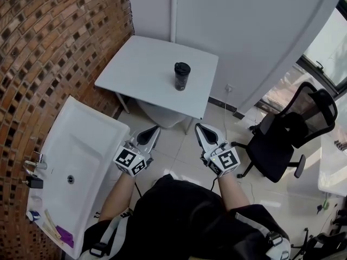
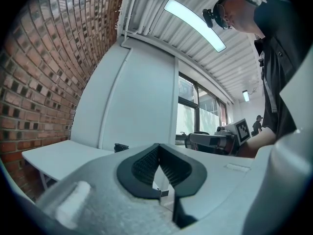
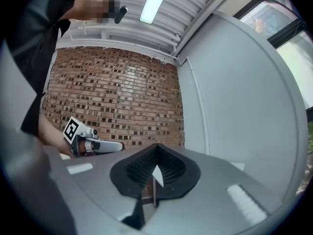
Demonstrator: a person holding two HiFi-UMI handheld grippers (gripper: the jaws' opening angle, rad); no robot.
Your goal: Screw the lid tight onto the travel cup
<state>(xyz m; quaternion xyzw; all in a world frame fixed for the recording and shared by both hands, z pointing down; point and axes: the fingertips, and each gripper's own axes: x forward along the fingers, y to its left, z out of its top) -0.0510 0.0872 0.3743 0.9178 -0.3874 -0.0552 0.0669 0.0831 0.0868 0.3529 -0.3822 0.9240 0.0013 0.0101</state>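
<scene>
A black travel cup (image 1: 182, 78) stands upright near the right side of a small white table (image 1: 141, 69), its black lid (image 1: 182, 66) on top. In the left gripper view only the cup's top (image 2: 121, 147) peeks over the jaws. My left gripper (image 1: 153, 130) and right gripper (image 1: 199, 128) hang side by side in front of the table, well short of the cup, pointing level toward it. Both are shut with nothing between the jaws. The left gripper (image 2: 159, 148) sees the right gripper (image 2: 215, 141) beside it; the right gripper (image 3: 156, 150) sees the left gripper (image 3: 90, 142).
A white sink (image 1: 81, 145) with a tap (image 1: 33, 164) runs along the curved brick wall (image 1: 59, 37) at left. A black office chair (image 1: 287, 140) stands on the tiled floor at right, beside another white tabletop (image 1: 333, 167). White wall panels (image 1: 255, 31) stand behind the table.
</scene>
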